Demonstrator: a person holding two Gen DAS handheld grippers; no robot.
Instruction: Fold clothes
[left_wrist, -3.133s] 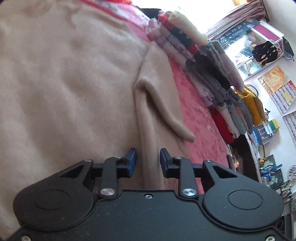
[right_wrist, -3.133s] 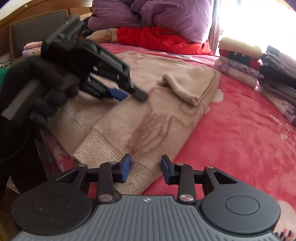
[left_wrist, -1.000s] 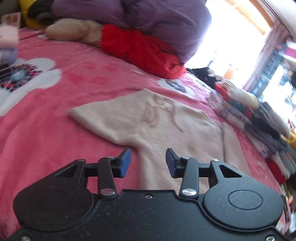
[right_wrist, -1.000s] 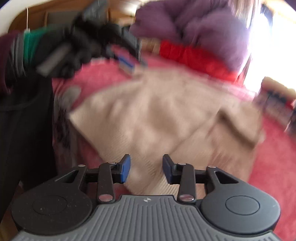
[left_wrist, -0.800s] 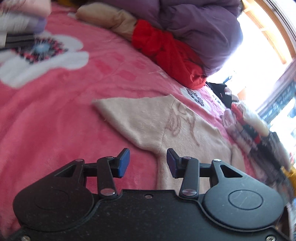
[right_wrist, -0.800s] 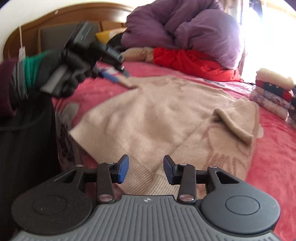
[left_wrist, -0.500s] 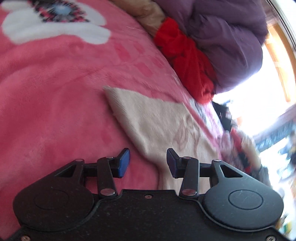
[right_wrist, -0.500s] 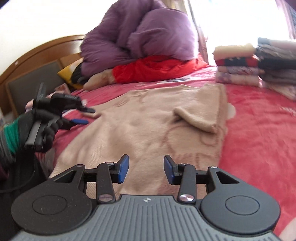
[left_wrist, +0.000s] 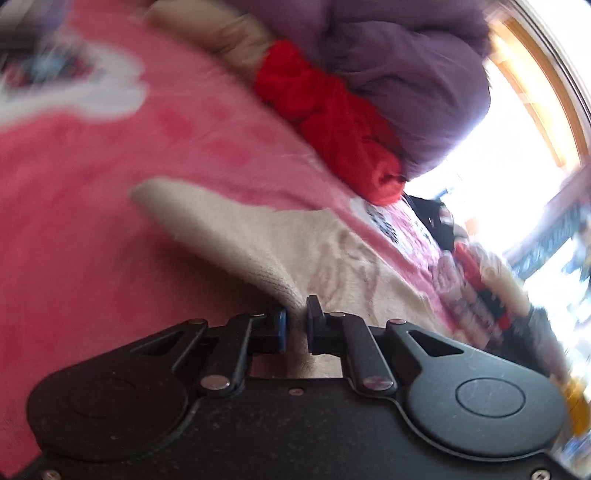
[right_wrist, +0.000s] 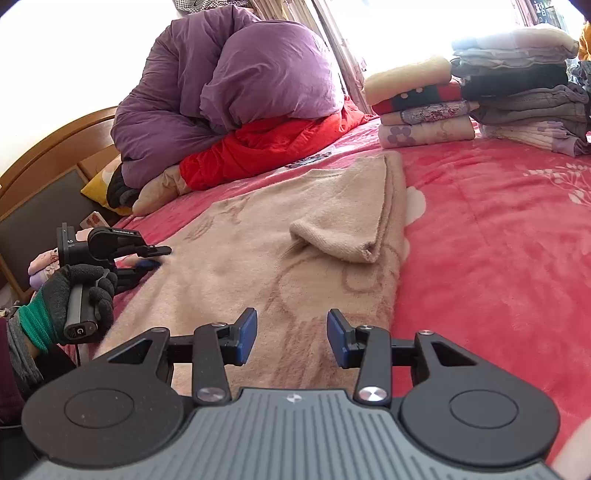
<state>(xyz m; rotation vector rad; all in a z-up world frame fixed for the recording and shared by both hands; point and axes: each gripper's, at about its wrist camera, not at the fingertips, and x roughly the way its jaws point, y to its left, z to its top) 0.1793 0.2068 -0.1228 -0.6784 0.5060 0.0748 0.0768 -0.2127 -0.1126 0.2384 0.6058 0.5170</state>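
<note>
Two grippers work on one beige sweater (right_wrist: 258, 254) spread flat across a pink bed blanket (right_wrist: 498, 236). In the left wrist view, the left gripper (left_wrist: 296, 320) has its blue-padded jaws drawn nearly together, pinching a raised fold of the sweater's knit at the edge where the outstretched sleeve (left_wrist: 207, 218) meets the body. That sleeve runs away from the gripper to the upper left, lying on the blanket. The view is blurred.

From the right wrist view, the same left gripper (right_wrist: 157, 256) appears at the sweater's far-left edge, held by a hand in a grey glove (right_wrist: 79, 295) with a green cuff. The right gripper (right_wrist: 291, 336) hangs with its jaws spread wide and nothing between them, over the sweater's ribbed lower part. Beyond it, the other sleeve (right_wrist: 347, 236) is already folded inward and rests on the sweater's body.

At the head of the bed sits a bundled purple duvet (right_wrist: 236, 92) on top of a red quilt (right_wrist: 273, 147), against a wooden headboard (right_wrist: 55, 147). Several stacks of folded clothes (right_wrist: 480, 103) stand at the far right of the bed.
</note>
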